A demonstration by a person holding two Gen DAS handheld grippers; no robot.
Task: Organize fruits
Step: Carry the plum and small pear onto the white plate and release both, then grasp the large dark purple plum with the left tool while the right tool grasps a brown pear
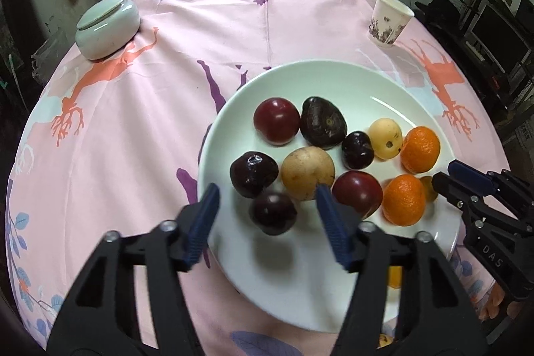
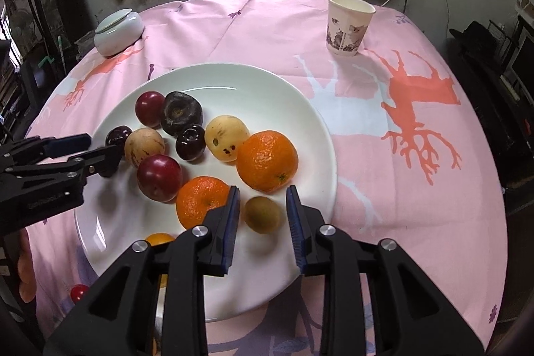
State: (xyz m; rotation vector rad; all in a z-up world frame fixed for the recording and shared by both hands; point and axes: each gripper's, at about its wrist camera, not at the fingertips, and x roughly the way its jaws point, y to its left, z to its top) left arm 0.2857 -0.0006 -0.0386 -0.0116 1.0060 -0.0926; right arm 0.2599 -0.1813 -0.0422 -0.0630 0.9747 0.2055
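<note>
Round surface under a pink cloth [image 1: 140,129] printed with deer. We note one white plate [image 1: 293,289] near the front edge, carrying all but a few of the fruit.

Left tongs [image 1: 267,189]: spread wide, angled down over the plate's near-left part. A dark plum [image 1: 273,212] sits between the blue pads, looking slightly blurred; neither pad touches it.

Right tongs [image 2: 263,189]: spread, though with a narrower gap, over the plate's near-right part. A small brownish-green fruit [image 2: 262,214] lies on the plate between the fingers, with clear space on both sides.

On the plate, in a loose cluster behind the tongs: two oranges [image 2: 267,160], two red plums [image 1: 276,120], more dark plums, a large blackish fruit [image 1: 323,122], a tan round fruit [image 1: 307,172] and a pale yellow fruit [image 1: 385,138]. Most touch a neighbour.

Off the plate: a small red fruit [image 2: 79,292] on the cloth by the near rim. A small orange fruit [image 2: 159,238] shows partly behind the right tongs' left finger; we cannot tell whether it sits on the rim.

Far left, a pale lidded jar [image 1: 106,27]. Far right, an upright paper cup [image 2: 348,25]. Both well apart from the plate.
</note>
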